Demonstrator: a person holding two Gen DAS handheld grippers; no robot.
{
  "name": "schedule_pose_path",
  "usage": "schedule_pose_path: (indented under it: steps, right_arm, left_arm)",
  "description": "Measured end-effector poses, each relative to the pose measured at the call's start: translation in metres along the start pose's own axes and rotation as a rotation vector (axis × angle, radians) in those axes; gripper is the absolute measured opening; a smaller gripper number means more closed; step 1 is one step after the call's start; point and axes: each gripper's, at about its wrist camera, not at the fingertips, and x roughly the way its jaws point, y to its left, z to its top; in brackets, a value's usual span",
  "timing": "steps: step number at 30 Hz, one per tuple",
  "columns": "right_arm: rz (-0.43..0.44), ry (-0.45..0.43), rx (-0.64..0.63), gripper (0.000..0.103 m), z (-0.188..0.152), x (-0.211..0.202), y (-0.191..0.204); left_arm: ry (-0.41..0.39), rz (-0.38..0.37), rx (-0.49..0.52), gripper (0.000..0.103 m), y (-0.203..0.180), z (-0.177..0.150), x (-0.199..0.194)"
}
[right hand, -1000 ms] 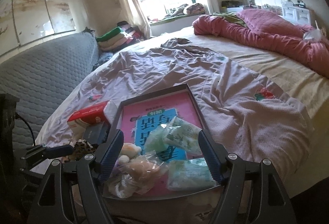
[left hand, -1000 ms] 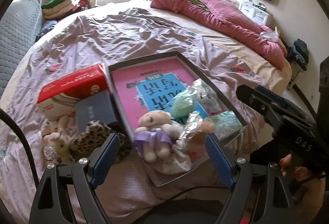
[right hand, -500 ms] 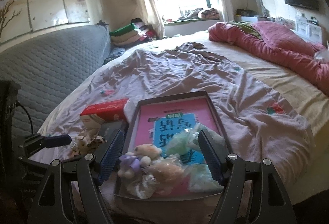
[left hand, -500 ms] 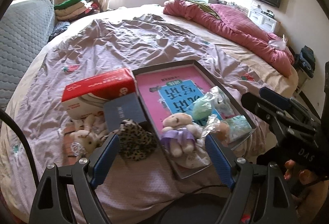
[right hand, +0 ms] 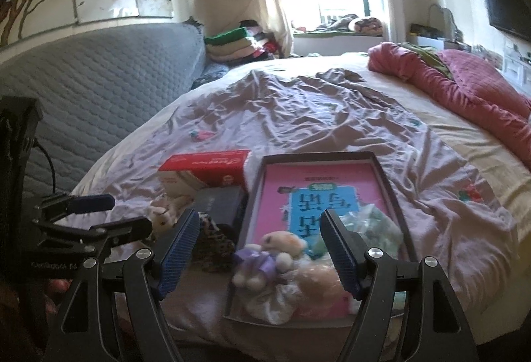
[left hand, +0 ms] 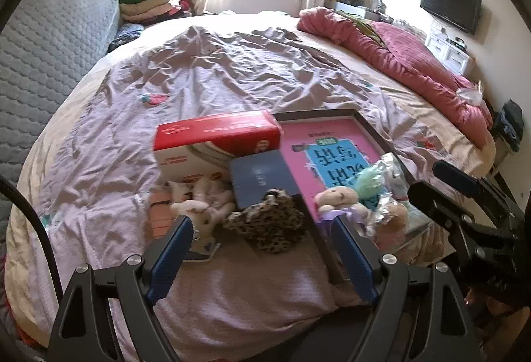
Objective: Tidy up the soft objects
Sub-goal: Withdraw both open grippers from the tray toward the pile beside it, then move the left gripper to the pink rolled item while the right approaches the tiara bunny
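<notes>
A dark-rimmed tray (left hand: 318, 113) with a pink book in it lies on the mauve bedspread. At its near end sit a bear in a purple dress (left hand: 338, 199), a green plush in plastic (left hand: 368, 177) and another bagged plush (right hand: 318, 275). Left of the tray lie a leopard-print plush (left hand: 268, 226) and a white plush (left hand: 202, 199). My left gripper (left hand: 260, 229) hovers open above the leopard plush, holding nothing. My right gripper (right hand: 259, 217) stands open and empty above the bear (right hand: 275, 249) and the tray's left rim (right hand: 318, 156).
A red-topped box (left hand: 215, 129) and a dark blue box (left hand: 259, 176) rest behind the loose plush toys. A pink quilt (left hand: 415, 63) is heaped along the far right of the bed. A grey padded headboard (left hand: 49, 56) stands left. Folded clothes (left hand: 149, 3) are stacked by the window.
Both grippers have drawn leftwards and slightly back. The left one went from framing the bear and tray to framing the leopard plush. Both stay open; no object moved.
</notes>
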Motion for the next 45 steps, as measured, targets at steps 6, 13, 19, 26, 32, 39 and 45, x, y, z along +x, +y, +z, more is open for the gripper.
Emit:
schedule_pose_path:
  steps: [6, 13, 19, 26, 32, 39, 45]
  right_arm:
    - [0.025, 0.024, -0.050, 0.076, -0.001, 0.011, 0.024]
    - [0.062, 0.056, -0.112, 0.076, -0.005, 0.024, 0.053]
    - [0.083, 0.093, -0.148, 0.076, -0.011, 0.040, 0.069]
    - [0.118, 0.122, -0.187, 0.077, -0.014, 0.058, 0.090]
    - [0.149, 0.143, -0.273, 0.077, -0.016, 0.082, 0.122]
    - [0.171, 0.184, -0.350, 0.077, -0.022, 0.116, 0.146]
    - [0.140, 0.207, -0.442, 0.077, -0.024, 0.148, 0.162]
  left_arm:
    - [-0.006, 0.018, -0.042, 0.084, 0.026, -0.002, -0.003]
    - [-0.007, 0.050, -0.120, 0.084, 0.065, -0.007, -0.001]
    - [0.006, 0.083, -0.170, 0.084, 0.096, -0.013, 0.005]
    - [0.033, 0.104, -0.227, 0.084, 0.127, -0.024, 0.020]
    - [0.076, 0.111, -0.278, 0.084, 0.150, -0.035, 0.041]
    - [0.111, 0.077, -0.314, 0.084, 0.161, -0.037, 0.067]
    - [0.136, 0.065, -0.334, 0.084, 0.172, -0.032, 0.090]
